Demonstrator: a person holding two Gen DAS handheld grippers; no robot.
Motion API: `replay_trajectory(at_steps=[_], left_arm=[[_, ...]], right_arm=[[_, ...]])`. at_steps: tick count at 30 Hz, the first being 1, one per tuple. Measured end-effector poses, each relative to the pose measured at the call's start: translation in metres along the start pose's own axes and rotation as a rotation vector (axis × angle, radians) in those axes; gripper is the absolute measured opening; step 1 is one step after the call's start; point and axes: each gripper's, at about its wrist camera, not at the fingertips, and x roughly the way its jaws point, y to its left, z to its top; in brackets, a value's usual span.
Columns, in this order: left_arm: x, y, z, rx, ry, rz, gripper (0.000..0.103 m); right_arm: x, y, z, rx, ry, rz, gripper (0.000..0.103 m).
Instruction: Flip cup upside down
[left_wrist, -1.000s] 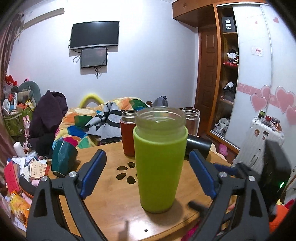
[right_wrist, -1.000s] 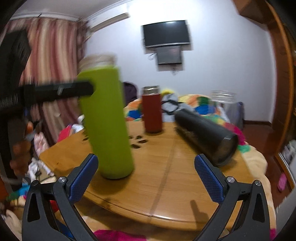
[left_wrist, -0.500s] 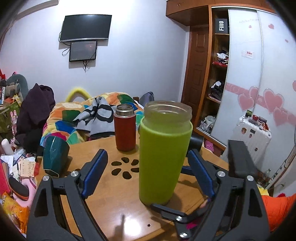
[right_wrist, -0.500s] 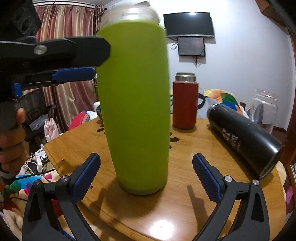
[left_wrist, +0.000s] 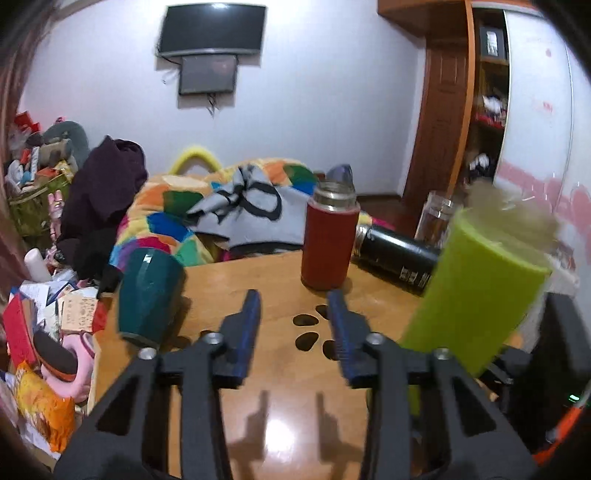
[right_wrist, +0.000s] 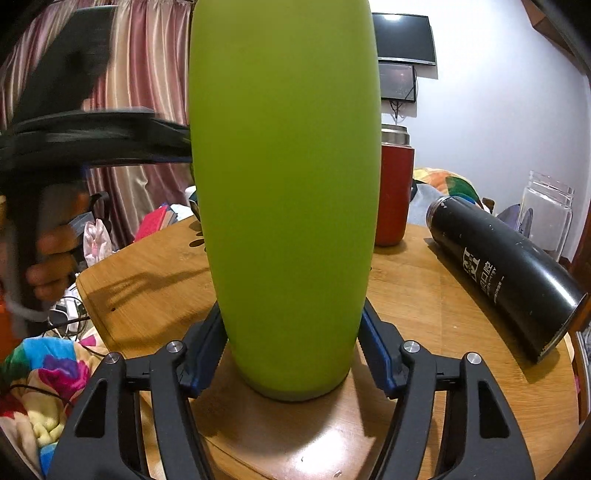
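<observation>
The green cup (right_wrist: 284, 192), a tall glass with a lime sleeve, fills the right wrist view, mouth up. My right gripper (right_wrist: 291, 350) is shut on its lower part, a blue pad on each side. In the left wrist view the green cup (left_wrist: 476, 295) shows blurred and tilted at the right. My left gripper (left_wrist: 293, 328) is partly closed, holds nothing and points at the table left of the cup. It also shows in the right wrist view (right_wrist: 110, 136) as a dark blur beside the cup.
On the round wooden table (left_wrist: 280, 398) stand a red flask (left_wrist: 328, 243), a dark green cup upside down (left_wrist: 147, 295) and a clear jar (right_wrist: 546, 218). A black flask (right_wrist: 506, 269) lies on its side. A cluttered bed lies behind.
My right gripper has moved in and shut on the green cup. My left gripper has narrowed and swung left off the cup, which now leans in its view.
</observation>
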Motion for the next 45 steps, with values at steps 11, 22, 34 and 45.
replay_trajectory(at_steps=[11,22,34,45], left_arm=[[0.03,-0.013,-0.01,0.073,0.026,-0.08,0.013],[0.02,-0.019,0.002,0.062,-0.044,-0.131,0.007],[0.039,-0.001,-0.002,0.017,0.054,-0.107,0.0],[0.054,-0.018,-0.015,0.116,0.171,-0.016,0.0]], right_arm=[[-0.007,-0.012,0.007,-0.049,0.083,0.034,0.063],[-0.014,-0.023,0.018,-0.118,0.129,-0.012,0.063],[-0.027,-0.028,0.016,-0.128,0.093,-0.035,0.063],[-0.033,-0.02,0.012,-0.161,0.076,-0.032,0.063]])
